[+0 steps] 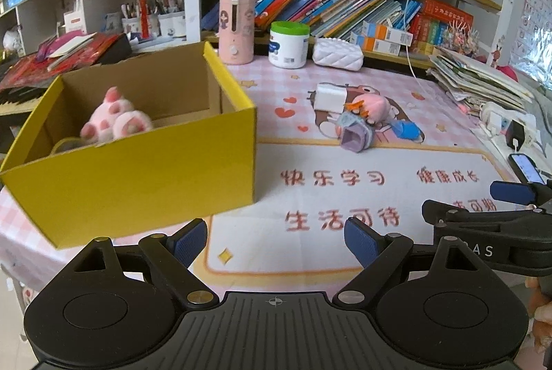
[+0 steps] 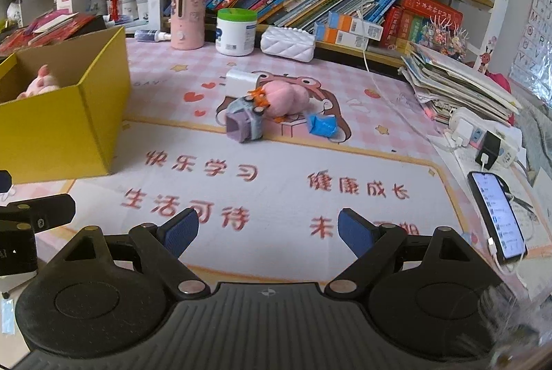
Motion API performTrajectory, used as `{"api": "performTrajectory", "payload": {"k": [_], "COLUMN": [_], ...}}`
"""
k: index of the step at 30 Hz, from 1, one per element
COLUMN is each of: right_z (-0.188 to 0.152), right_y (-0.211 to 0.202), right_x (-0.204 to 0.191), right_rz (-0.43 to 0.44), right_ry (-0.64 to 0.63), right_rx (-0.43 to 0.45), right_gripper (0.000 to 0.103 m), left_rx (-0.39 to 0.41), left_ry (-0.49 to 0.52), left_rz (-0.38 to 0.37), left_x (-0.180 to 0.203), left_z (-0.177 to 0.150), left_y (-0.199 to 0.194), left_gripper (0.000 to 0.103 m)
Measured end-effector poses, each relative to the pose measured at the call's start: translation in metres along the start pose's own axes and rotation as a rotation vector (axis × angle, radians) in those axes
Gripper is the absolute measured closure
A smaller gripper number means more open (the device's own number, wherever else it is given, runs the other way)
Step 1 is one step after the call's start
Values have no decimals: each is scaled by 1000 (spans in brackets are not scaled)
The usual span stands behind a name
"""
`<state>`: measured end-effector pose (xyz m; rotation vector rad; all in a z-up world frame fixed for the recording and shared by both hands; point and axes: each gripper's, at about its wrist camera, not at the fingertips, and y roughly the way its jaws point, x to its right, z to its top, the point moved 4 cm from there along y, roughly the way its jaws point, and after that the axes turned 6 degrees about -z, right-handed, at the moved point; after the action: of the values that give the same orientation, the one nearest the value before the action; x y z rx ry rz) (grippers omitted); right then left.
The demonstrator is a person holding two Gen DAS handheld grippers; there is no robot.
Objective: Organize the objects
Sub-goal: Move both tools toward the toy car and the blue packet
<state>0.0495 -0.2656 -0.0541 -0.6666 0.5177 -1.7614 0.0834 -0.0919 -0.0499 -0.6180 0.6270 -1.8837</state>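
Note:
A yellow cardboard box (image 1: 145,176) stands open on the left of the desk mat, with a pink plush paw toy (image 1: 115,118) inside; the box also shows in the right wrist view (image 2: 58,125). In the middle of the mat lie a white charger (image 2: 241,81), a pink plush toy (image 2: 284,99), a grey-purple toy car (image 2: 245,123) and a blue wrapper (image 2: 322,125). My left gripper (image 1: 276,244) is open and empty near the front edge, right of the box. My right gripper (image 2: 267,232) is open and empty, well short of the cluster.
At the back stand a pink dispenser (image 2: 188,16), a white green-lidded jar (image 2: 236,31) and a white quilted case (image 2: 288,42) under bookshelves. A paper stack (image 2: 455,80), power strip (image 2: 483,135) and lit phone (image 2: 496,214) sit right.

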Motion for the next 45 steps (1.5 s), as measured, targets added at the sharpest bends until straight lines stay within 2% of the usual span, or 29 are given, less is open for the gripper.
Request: {"api": "performTrajectory", "payload": {"k": [10,27,37,45], "right_z": [31,65,77,90], "right_y": [34,94,136,185], "right_x": [35,72,89,85], "right_rz": [5,107,128,157], "right_ry": [-17,-39,-1,1], "right_rx": [18,21,-19,-66], "right_gripper": [15,15,18,20], "left_rx": [19,27,14,21], "left_ry": [-14,-34,-13,-8], "left_rz": [-4,85,114,128], "left_x": [31,63,73,73], "left_z": [29,59,76,83], "left_y": [34,76,101,110], "left_gripper": [14,15,15,15]}}
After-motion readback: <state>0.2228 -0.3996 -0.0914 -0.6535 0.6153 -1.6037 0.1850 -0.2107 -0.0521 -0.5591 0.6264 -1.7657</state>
